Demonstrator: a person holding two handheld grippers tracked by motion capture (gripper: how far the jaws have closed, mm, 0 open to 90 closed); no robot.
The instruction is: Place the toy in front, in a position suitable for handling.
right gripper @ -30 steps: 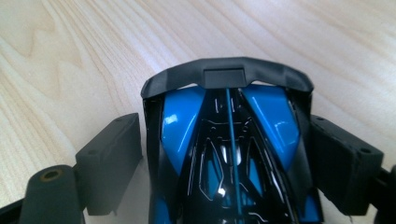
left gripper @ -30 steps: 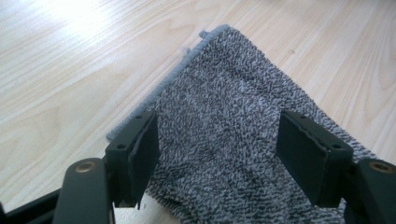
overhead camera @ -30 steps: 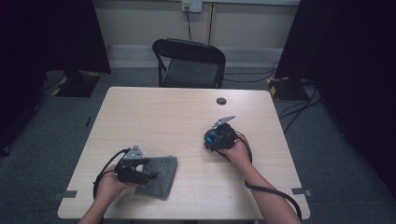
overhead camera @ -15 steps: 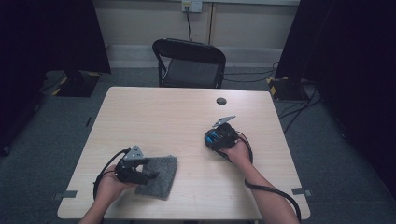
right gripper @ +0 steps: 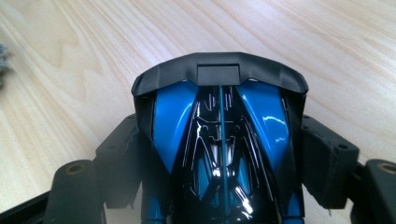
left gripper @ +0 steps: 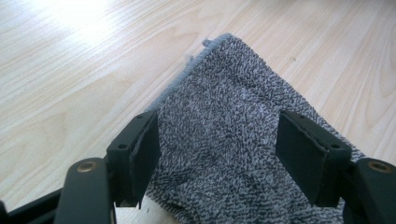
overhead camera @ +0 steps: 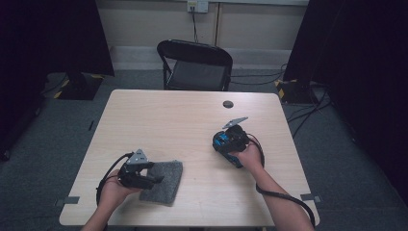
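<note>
A grey knitted cloth (overhead camera: 168, 185) lies flat near the table's front left. My left gripper (overhead camera: 155, 180) hovers over its left part, and the left gripper view shows the cloth (left gripper: 224, 88) spread under and between the open jaws of the left gripper (left gripper: 218, 128). At the right of the table, my right gripper (overhead camera: 224, 145) holds a glossy blue and black toy car (overhead camera: 219, 141). In the right gripper view the car (right gripper: 219, 88) sits between both pads of the right gripper (right gripper: 222, 140). Those jaws have just closed in on its sides.
The pale wooden table (overhead camera: 168, 115) carries a small dark round disc (overhead camera: 227, 104) near its far edge. A black folding chair (overhead camera: 195, 62) stands behind the table. Cables run over the floor at the right.
</note>
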